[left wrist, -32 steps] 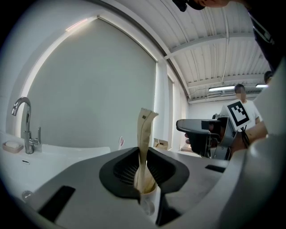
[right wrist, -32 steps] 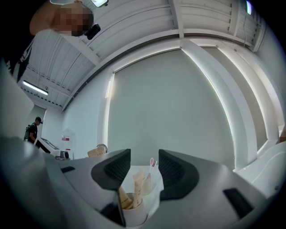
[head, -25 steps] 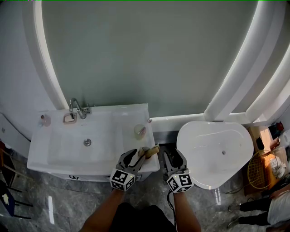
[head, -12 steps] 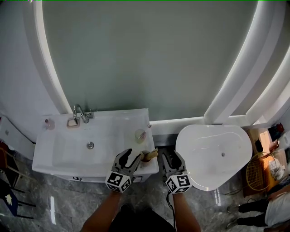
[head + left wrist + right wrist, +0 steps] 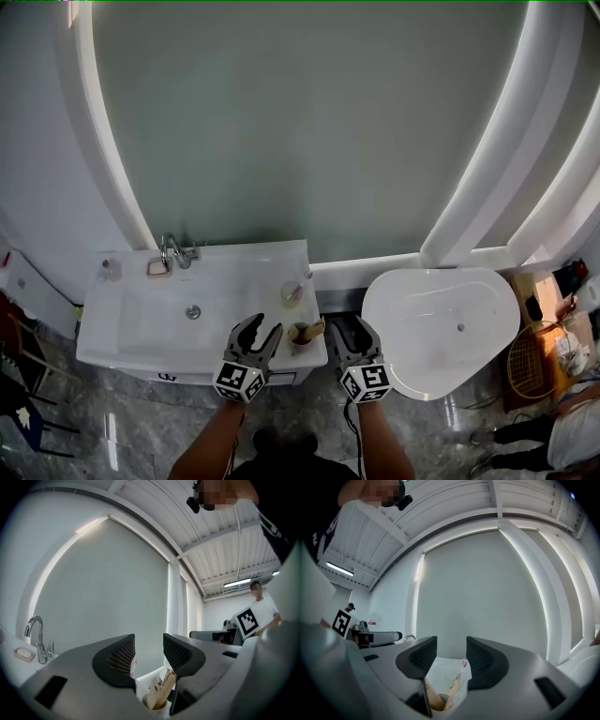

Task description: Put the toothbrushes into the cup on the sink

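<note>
A tan cup (image 5: 300,334) holding wooden-handled toothbrushes (image 5: 314,327) stands at the front right corner of the white sink top (image 5: 234,281). Behind it is a clear cup (image 5: 292,292) with a pink-tipped brush. My left gripper (image 5: 261,329) hovers just left of the tan cup; its jaws have just been opening and nothing is between them. My right gripper (image 5: 349,325) hangs to the cup's right, off the sink edge, open and empty. The left gripper view shows the tan cup (image 5: 159,694) below the spread jaws of that gripper (image 5: 149,645). The right gripper view shows the same cup (image 5: 438,701) low between the jaws of that gripper (image 5: 451,656).
A chrome faucet (image 5: 174,251) and a soap dish (image 5: 157,268) sit at the sink's back left. A large white oval fixture (image 5: 441,319) stands to the right. A racket (image 5: 532,352) and a person (image 5: 572,422) are at the far right, a chair (image 5: 19,394) at the far left.
Both grippers have risen and drawn back from the tan cup. The left one, earlier right at the cup with the brushes, now stands apart from it.
</note>
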### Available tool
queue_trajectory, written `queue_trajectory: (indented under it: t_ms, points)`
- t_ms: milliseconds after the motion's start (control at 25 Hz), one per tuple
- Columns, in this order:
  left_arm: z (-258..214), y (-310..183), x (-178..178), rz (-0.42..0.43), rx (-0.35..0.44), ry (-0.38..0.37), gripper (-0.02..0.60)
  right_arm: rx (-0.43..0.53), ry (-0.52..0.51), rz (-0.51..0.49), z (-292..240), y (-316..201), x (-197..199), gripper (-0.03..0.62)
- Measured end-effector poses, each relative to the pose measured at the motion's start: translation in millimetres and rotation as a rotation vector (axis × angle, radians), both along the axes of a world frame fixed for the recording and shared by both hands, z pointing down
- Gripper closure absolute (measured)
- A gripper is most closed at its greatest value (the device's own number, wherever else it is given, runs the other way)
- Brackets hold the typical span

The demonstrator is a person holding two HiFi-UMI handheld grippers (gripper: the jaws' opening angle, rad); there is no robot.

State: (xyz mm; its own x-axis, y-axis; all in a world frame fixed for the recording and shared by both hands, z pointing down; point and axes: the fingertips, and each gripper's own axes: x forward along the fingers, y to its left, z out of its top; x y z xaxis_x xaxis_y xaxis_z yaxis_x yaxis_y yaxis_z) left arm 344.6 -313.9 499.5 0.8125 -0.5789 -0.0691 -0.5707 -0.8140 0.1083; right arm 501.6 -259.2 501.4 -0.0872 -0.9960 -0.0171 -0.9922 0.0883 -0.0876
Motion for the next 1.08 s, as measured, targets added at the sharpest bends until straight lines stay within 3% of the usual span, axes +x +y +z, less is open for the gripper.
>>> queue_trajectory:
  t_ms: [1080]
  points:
    - [-1.9,17.5,2.0,0.033,0.002,-0.01,0.399,-0.015,0.032,0.002,3.9,14.1,-5.9,0.387]
